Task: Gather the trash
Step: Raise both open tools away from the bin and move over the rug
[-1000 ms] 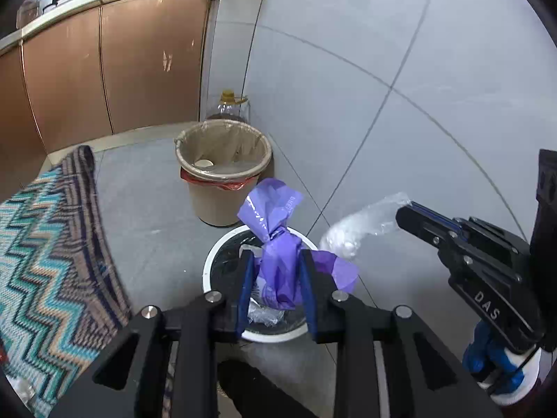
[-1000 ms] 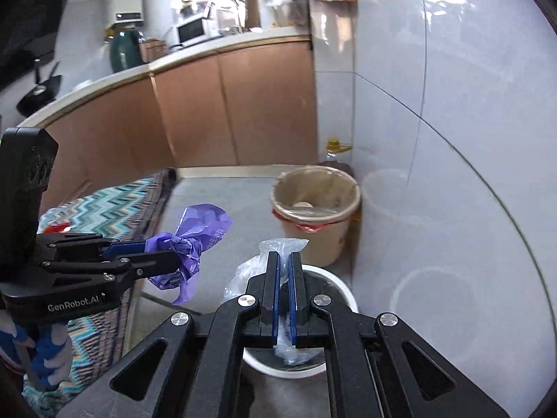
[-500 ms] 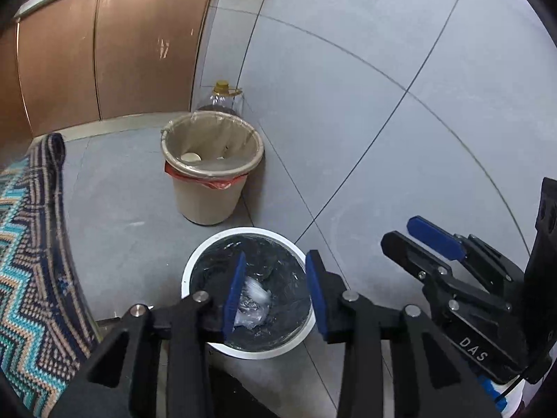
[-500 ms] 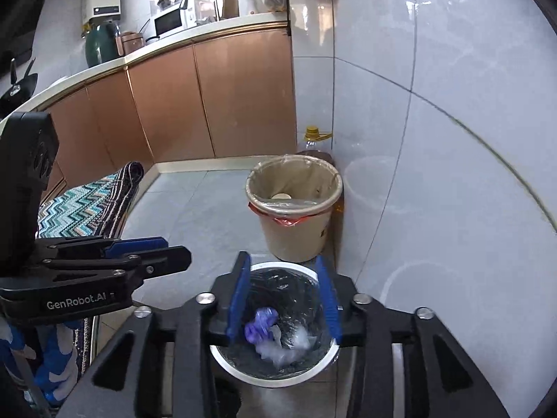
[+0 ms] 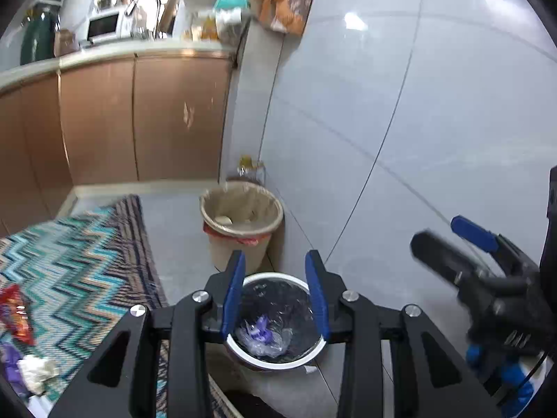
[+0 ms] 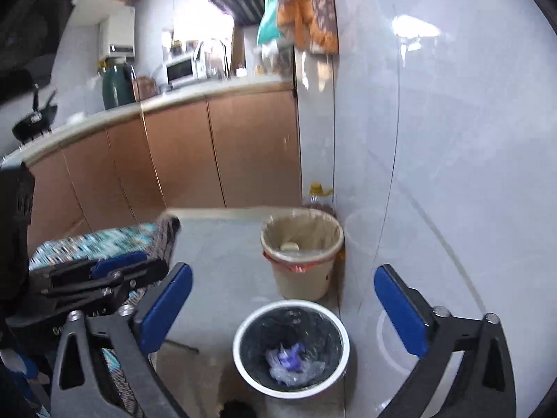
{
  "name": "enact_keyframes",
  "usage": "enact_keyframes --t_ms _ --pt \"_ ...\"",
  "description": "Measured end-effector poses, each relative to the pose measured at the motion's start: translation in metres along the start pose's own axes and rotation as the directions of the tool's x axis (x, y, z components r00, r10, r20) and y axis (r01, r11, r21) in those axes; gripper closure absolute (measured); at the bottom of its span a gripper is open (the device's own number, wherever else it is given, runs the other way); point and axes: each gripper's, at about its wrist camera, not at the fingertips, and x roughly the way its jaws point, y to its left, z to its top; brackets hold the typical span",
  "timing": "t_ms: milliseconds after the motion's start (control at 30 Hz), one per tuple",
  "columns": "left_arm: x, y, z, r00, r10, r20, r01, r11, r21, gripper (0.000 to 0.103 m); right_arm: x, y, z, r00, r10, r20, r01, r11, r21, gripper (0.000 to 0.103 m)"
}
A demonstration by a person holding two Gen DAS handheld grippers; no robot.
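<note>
A white-rimmed bin [image 5: 278, 364] [image 6: 243, 327] with a black liner stands on the floor by the tiled wall. A purple bag and a clear plastic bag [image 5: 263, 334] [image 6: 292, 362] lie crumpled at its bottom. My left gripper [image 5: 275, 278] [image 6: 118, 268] hovers above the bin, open, with nothing between its blue pads. My right gripper [image 6: 283, 278] [image 5: 452, 237] is above the bin too. Its jaws are opening wide and hold nothing. On the zigzag rug [image 5: 87, 261] lie a red wrapper [image 5: 15, 313] and crumpled white paper [image 5: 34, 372].
A beige bin [image 5: 240, 240] [image 6: 299, 278] with a liner stands just behind the white-rimmed one, and an oil bottle [image 5: 250, 169] [image 6: 316, 198] stands behind that in the corner. Brown cabinets run along the back. The tiled wall is close on the right.
Both grippers let go: the purple bag and the clear bag dropped into the black-lined bin. Both grippers then rose and tilted up, and the right jaws spread much wider.
</note>
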Motion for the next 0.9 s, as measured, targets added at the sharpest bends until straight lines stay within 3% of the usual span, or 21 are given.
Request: enact_keyframes --t_ms 200,333,400,467,900 --pt "-0.070 -0.003 0.003 0.995 0.029 0.097 -0.031 0.999 0.022 0.069 -0.059 0.014 0.022 0.991 0.014 0.133 -0.017 1.000 0.024 0.000" --pt "-0.110 -0.002 0.004 0.988 0.039 0.152 -0.042 0.999 0.014 0.068 -0.101 0.029 0.034 0.973 0.060 0.224 -0.065 0.998 0.014 0.000" --pt "-0.131 0.002 0.002 0.985 0.045 0.165 -0.046 0.999 0.006 0.056 -0.120 0.037 0.038 0.961 0.076 0.266 -0.079 0.997 0.001 0.000" --pt "-0.153 0.008 0.000 0.979 0.066 0.191 -0.066 0.998 -0.006 0.052 -0.140 0.045 0.042 0.950 0.101 0.296 -0.100 0.995 -0.017 0.000" --pt "-0.249 0.067 -0.032 0.947 0.191 0.259 -0.164 0.979 -0.123 0.050 -0.210 0.095 0.046 0.907 0.236 0.350 -0.208 0.971 -0.116 0.000"
